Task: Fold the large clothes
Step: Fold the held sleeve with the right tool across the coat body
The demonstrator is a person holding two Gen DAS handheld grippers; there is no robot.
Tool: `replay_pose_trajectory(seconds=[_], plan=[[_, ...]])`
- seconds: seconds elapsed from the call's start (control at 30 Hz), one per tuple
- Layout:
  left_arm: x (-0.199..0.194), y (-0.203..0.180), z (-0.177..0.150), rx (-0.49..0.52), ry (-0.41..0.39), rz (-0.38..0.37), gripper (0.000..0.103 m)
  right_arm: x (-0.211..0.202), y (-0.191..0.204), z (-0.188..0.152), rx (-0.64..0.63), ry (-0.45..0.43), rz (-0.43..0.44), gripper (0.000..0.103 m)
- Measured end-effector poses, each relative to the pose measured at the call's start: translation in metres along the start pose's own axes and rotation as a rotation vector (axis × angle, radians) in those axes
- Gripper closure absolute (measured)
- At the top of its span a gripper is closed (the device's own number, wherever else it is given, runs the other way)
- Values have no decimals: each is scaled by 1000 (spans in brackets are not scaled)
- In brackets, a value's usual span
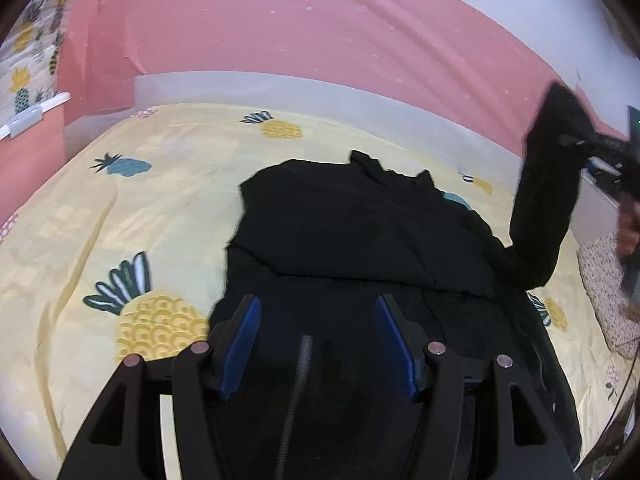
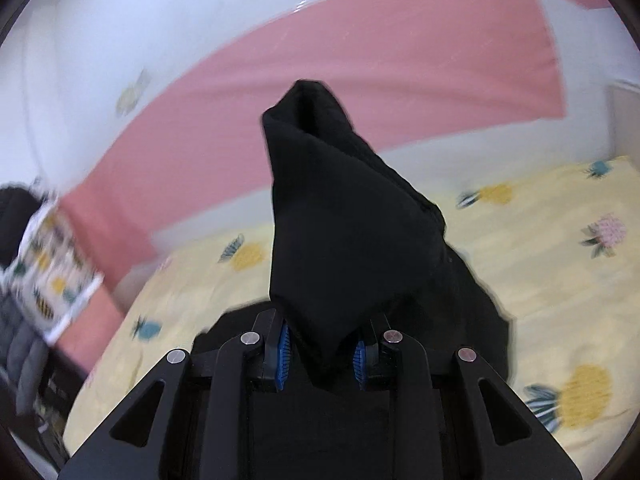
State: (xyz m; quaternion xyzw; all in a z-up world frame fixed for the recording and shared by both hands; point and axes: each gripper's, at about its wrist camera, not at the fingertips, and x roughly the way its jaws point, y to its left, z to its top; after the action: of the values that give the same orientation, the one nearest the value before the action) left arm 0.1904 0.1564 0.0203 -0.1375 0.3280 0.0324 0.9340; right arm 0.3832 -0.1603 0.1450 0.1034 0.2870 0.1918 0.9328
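Note:
A large black garment (image 1: pixel 360 220) lies on the yellow pineapple-print bed sheet (image 1: pixel 120 208), its left part folded over the body. My left gripper (image 1: pixel 318 308) is open and empty, hovering over the garment's near end. My right gripper (image 2: pixel 322 350) is shut on the garment's black sleeve (image 2: pixel 332 220) and holds it up in the air. In the left wrist view the lifted sleeve (image 1: pixel 548 200) hangs from the right gripper (image 1: pixel 600 148) at the right edge.
A pink wall panel (image 1: pixel 320 32) and a grey headboard strip (image 1: pixel 280 88) run behind the bed. A pineapple-print pillow (image 1: pixel 32 60) stands at the left. A speckled cushion (image 1: pixel 608 292) lies at the bed's right edge.

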Motion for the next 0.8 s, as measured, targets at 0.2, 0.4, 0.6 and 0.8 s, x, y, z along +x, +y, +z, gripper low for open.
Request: replay_pose_trajectory(seconds=[0.2, 0.4, 0.6, 0.8], plan=[[1, 32, -2, -33, 5, 35, 41, 109, 46, -74, -67, 228, 19, 78], [2, 49, 1, -37, 6, 61, 41, 175, 60, -139, -92, 422, -19, 75], [9, 40, 13, -18, 7, 45, 41, 139, 56, -123, -74, 415, 180, 32], [15, 3, 35, 46, -9, -31, 40, 60, -3, -91, -57, 237, 139, 32]])
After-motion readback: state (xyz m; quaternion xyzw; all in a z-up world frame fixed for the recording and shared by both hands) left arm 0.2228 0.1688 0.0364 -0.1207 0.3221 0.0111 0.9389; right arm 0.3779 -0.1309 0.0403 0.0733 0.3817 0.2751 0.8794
